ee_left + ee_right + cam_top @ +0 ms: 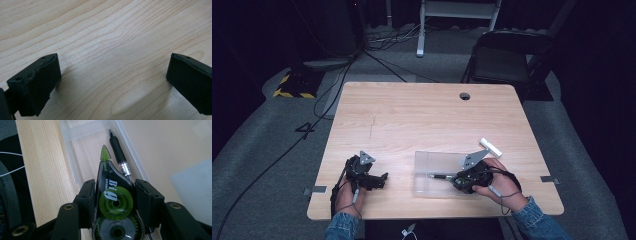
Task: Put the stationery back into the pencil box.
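Observation:
My right gripper (pixel 115 195) is shut on a black and green correction tape dispenser (pixel 113 197), its pads pressing both sides. The dispenser's green tip (pixel 105 153) points into a clear plastic tray (pixel 72 157). A black pen (pixel 119 157) lies in the tray beside the dispenser. In the high view the right gripper (pixel 468 180) sits over the right part of the clear tray (pixel 427 172), with the pen (pixel 439 176) showing inside. My left gripper (pixel 382 179) rests low on the table at the near left, open, with bare wood between its fingers (pixel 37 82).
A white cylindrical stick (pixel 490 146) lies on the table just beyond the right hand. The wooden table (pixel 422 115) has a cable hole (pixel 465 96) near its far edge. A folding chair (pixel 502 55) stands behind the table. Cables run across the grey floor at left.

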The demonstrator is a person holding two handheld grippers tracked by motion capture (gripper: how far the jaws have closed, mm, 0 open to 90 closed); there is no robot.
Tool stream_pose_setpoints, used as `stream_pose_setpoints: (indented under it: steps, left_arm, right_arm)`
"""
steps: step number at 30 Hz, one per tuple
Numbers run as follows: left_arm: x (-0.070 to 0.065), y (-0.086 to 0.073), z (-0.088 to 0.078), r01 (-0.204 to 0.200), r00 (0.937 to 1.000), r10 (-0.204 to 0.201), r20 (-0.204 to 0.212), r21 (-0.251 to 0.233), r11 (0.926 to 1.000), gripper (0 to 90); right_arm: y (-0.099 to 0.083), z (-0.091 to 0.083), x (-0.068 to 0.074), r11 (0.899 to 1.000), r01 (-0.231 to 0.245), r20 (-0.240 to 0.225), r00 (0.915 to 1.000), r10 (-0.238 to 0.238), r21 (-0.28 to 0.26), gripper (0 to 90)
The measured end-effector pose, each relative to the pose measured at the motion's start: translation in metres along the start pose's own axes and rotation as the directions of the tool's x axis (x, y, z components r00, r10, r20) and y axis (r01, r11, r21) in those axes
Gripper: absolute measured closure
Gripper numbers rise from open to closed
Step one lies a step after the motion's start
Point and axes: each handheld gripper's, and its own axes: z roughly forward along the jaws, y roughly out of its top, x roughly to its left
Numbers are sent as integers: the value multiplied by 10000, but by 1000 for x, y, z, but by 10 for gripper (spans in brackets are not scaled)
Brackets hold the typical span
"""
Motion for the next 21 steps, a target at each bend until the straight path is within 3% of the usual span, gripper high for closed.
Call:
stream_pose_setpoints:
  steps: [21]
  left_arm:
    - [0, 0, 0, -3, 10000, 3, -3, 2, 10000, 0]
  right_arm:
    - [-4, 5, -3, 9991, 154, -378, 9992, -139, 396, 523]
